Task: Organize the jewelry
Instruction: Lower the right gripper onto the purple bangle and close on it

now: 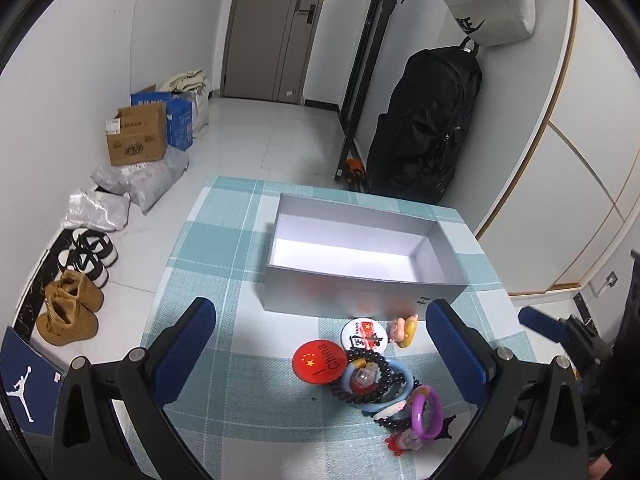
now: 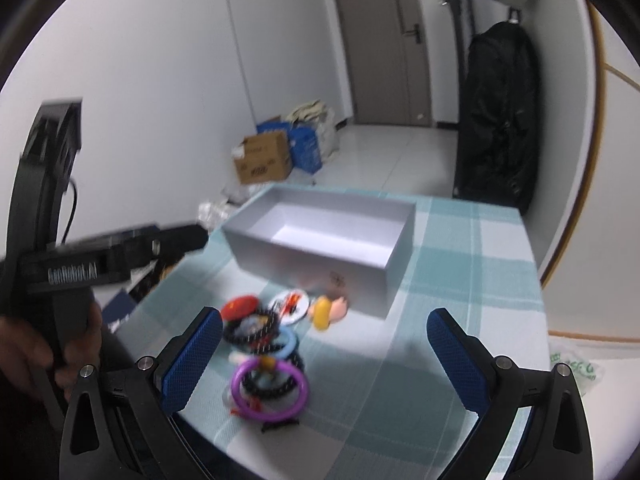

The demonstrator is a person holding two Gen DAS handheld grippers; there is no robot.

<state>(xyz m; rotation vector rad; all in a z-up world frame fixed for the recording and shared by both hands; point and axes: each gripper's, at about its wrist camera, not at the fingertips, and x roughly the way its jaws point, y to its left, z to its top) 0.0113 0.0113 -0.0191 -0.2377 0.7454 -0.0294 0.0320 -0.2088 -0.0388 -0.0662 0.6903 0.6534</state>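
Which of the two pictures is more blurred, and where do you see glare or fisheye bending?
The right wrist view is the blurrier: the purple ring and the badges are smeared. The left wrist view is sharp; the red badge reads clearly. In both, light brightens the floor of the grey box, and straight edges such as the door frame bow near the rim.

Even indoor light, fisheye-bent dark edges; right wrist view motion-blurred, left sharp.
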